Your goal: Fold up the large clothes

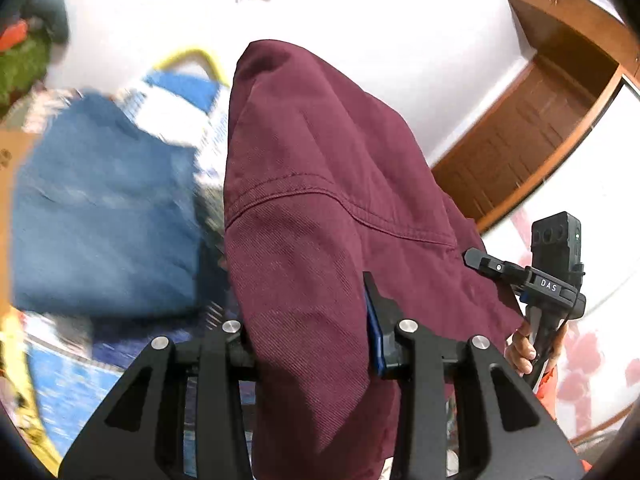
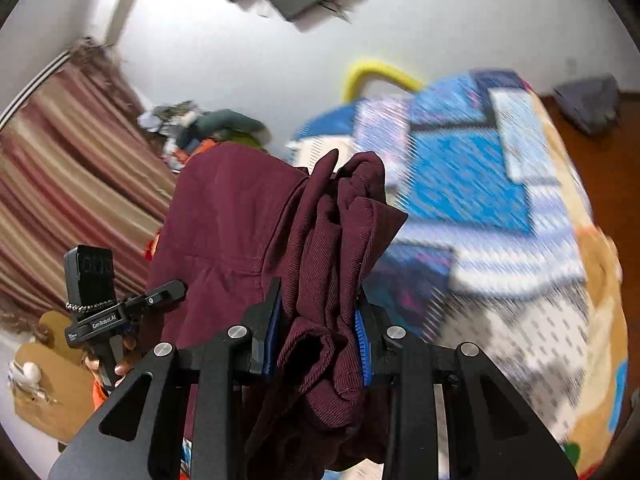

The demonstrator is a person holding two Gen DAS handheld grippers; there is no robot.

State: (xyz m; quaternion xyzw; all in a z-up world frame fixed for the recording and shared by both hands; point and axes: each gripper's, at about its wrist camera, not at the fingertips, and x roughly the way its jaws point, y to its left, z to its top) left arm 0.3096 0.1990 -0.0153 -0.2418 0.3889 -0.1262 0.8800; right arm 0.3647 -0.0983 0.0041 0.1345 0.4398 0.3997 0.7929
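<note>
A maroon twill garment [image 1: 312, 208] hangs in the air between both grippers. My left gripper [image 1: 308, 320] is shut on its edge; the cloth drapes over the fingers and hides the left one. My right gripper [image 2: 318, 312] is shut on a bunched fold of the same garment [image 2: 320, 248]. The right gripper also shows at the right of the left wrist view [image 1: 496, 268], at the garment's far edge. The left gripper shows at the left of the right wrist view [image 2: 160, 294]. A folded blue denim garment [image 1: 108, 208] lies on the bed.
A bed with a blue patterned quilt [image 2: 472, 184] lies below and ahead. A yellow bar [image 2: 376, 70] stands by the white wall. A wooden door [image 1: 532, 120] is to the right, striped curtains [image 2: 68, 184] to the left, a pile of clothes [image 2: 212, 128] beyond.
</note>
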